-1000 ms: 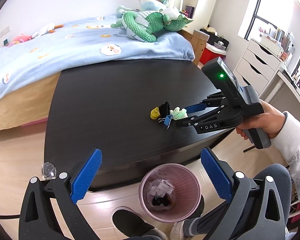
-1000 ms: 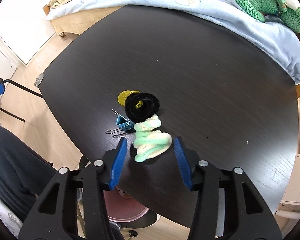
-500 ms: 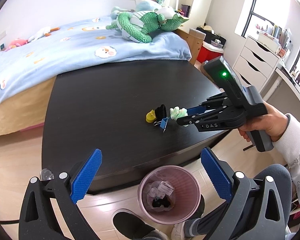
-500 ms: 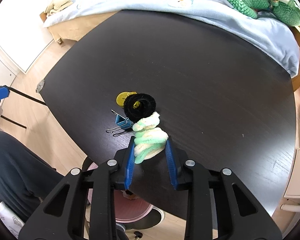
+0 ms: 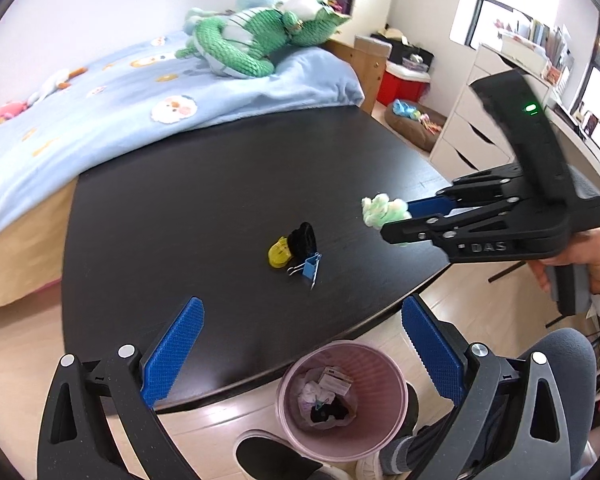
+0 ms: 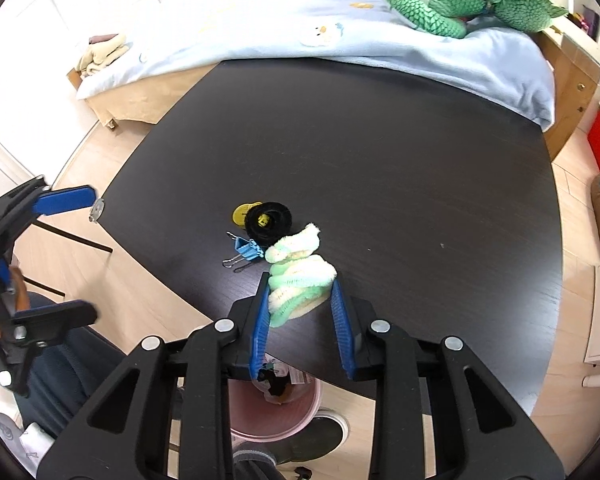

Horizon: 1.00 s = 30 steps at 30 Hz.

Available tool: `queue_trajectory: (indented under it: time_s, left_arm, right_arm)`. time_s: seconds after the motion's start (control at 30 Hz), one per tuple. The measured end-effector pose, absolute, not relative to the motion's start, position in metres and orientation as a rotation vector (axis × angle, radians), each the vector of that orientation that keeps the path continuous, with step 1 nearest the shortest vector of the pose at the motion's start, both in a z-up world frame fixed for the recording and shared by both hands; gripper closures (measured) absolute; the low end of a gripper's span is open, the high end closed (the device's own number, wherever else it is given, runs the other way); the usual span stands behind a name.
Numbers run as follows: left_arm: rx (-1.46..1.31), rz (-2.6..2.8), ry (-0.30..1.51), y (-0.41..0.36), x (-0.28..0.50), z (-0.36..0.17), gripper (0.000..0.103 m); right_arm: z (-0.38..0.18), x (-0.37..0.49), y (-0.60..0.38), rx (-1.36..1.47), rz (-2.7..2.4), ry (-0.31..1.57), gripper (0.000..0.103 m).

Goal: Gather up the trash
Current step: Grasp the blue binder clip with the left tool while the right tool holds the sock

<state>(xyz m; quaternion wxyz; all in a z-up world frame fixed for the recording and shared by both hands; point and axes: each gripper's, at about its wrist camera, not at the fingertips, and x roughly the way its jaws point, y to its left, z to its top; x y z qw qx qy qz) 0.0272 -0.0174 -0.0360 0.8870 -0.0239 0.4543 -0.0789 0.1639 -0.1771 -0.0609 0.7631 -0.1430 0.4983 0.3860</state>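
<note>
Carrying the fuzzy green-and-white wad (image 6: 300,276), pinched in the right gripper (image 6: 300,304), toward the near pink bin (image 5: 342,398) (left gripper (image 5: 300,356) gaping wide, empty), then releasing above it.

We count one fuzzy green-and-white bundle (image 6: 300,276), one blue binder clip (image 6: 245,251), one black ring (image 6: 269,221), one yellow disc (image 6: 242,213) and one pink bin (image 5: 342,398).
</note>
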Motion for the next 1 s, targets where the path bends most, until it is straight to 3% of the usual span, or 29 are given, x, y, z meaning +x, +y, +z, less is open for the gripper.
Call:
queue_trajectory:
  time_s: [0.47,0.5,0.53,0.63,0.73,0.9,1.0]
  left_arm:
    - [0.007,-0.216,1.059,-0.034,0.073,-0.077,0.009]
    - [0.009,-0.222,1.066,-0.035,0.074,-0.080,0.012]
    - [0.006,-0.231,1.078,-0.036,0.076,-0.083,0.024]
    - [0.001,-0.230,1.098,-0.036,0.080,-0.088,0.034]
    - [-0.002,-0.239,1.116,-0.036,0.082,-0.093,0.051]
    - [0.002,-0.232,1.128,-0.036,0.086,-0.098,0.058]
    - [0.009,-0.227,1.138,-0.037,0.090,-0.101,0.068]
  right_arm:
    - [-0.058,0.168,-0.193,-0.283,0.810,1.082,0.074]
    - [-0.058,0.168,-0.194,-0.283,0.808,1.082,0.074]
    - [-0.058,0.169,-0.194,-0.283,0.806,1.083,0.074]
    - [-0.058,0.169,-0.196,-0.281,0.802,1.083,0.074]
    - [-0.058,0.170,-0.198,-0.279,0.798,1.083,0.074]
    - [-0.060,0.171,-0.197,-0.278,0.800,1.088,0.074]
    - [-0.062,0.171,-0.197,-0.278,0.801,1.091,0.074]
